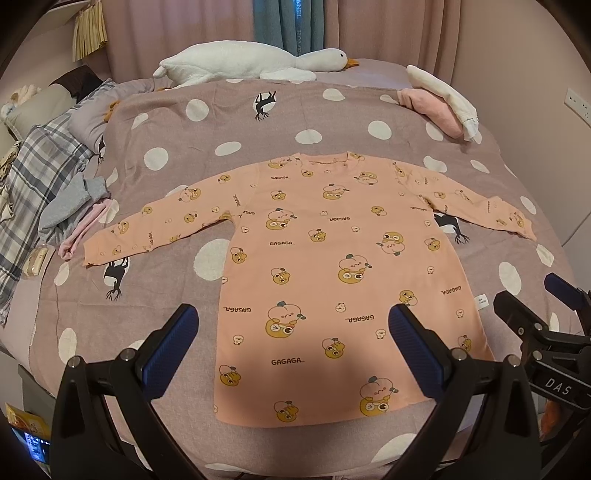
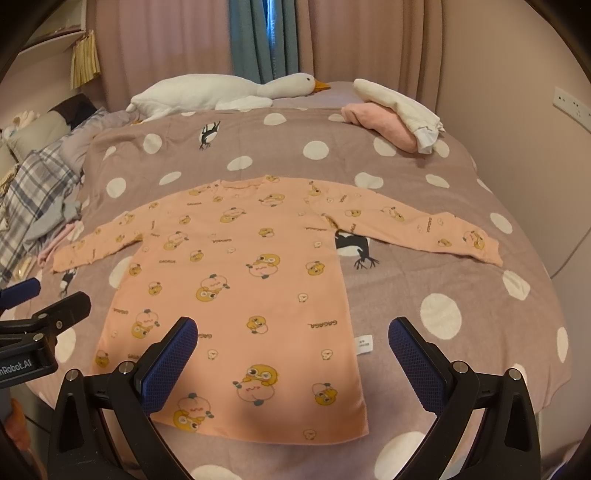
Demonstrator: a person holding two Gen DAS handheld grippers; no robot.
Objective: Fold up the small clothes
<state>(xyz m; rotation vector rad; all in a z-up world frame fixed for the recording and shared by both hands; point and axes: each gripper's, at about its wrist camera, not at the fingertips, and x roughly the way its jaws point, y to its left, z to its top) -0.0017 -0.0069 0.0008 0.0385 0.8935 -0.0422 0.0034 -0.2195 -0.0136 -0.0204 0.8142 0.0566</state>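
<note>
One flat shirt (image 1: 332,266), collar away, hem near.

Far on the polka-dot bedspread (image 1: 236,122), white goose plush (image 1: 251,61); teal curtain (image 1: 288,26) behind; plaid blanket (image 1: 33,177) at left.

A peach shirt (image 1: 332,258) printed with yellow ducks is seen on a mauve blanket (image 1: 229,122) dotted white. Beyond the shirt, a white goose toy (image 1: 240,61) and pink and cream folded clothes (image 1: 439,107) are seen. Blue pads are borne by the black fingers (image 1: 413,343).
</note>
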